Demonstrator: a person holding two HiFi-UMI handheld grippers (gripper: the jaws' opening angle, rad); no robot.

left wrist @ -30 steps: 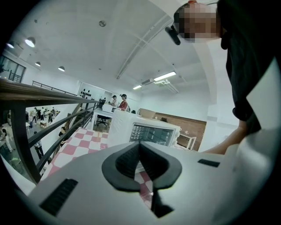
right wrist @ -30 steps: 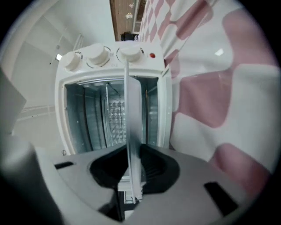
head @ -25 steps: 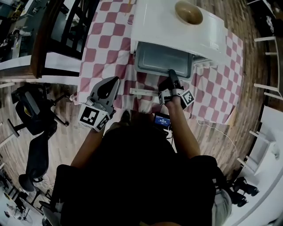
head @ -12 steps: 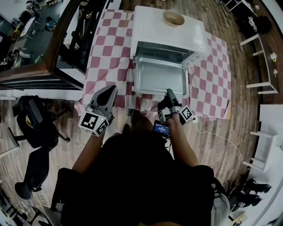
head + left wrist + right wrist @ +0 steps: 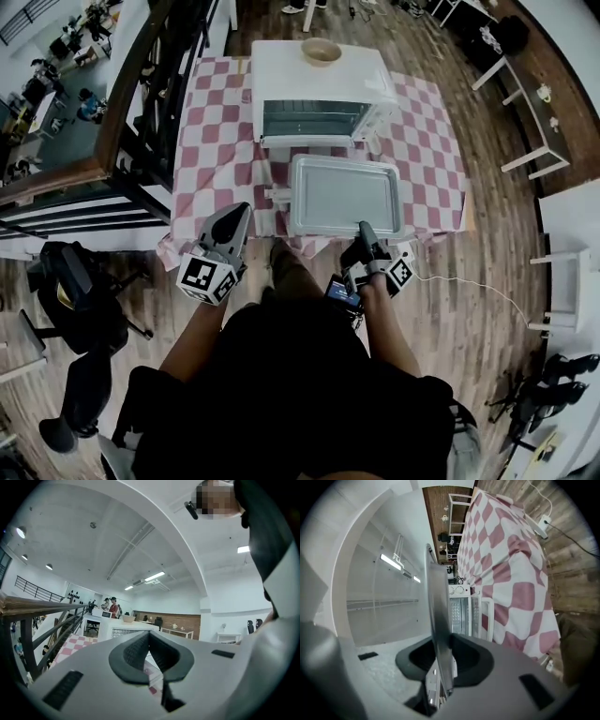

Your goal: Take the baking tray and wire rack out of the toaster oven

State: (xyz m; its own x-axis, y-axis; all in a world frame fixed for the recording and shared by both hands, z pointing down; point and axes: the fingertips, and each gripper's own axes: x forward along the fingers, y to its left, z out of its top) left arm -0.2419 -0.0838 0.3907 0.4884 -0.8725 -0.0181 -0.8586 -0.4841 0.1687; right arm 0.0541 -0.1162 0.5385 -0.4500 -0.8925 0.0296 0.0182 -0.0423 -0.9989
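The baking tray (image 5: pixel 342 192) is out of the toaster oven (image 5: pixel 314 80), level just below it at the centre of the frame, over the near edge of the bench (image 5: pixel 220 122) with its checked cloth (image 5: pixel 431 141). Your right hand-held gripper (image 5: pixel 365 228) grasps the tray's near rim at its lower right corner, its jaws having just been opening with the rim between them. Your left hand-held gripper (image 5: pixel 238 210), lower left, is clenched on nothing.

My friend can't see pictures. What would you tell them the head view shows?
Seen from above, a person holds a baking tray by its near edge in the right gripper, whose jaws have just been opening slightly around it. The tray is outside the open white toaster oven, above a red-checked tablecloth. The left gripper is empty, its jaws together.
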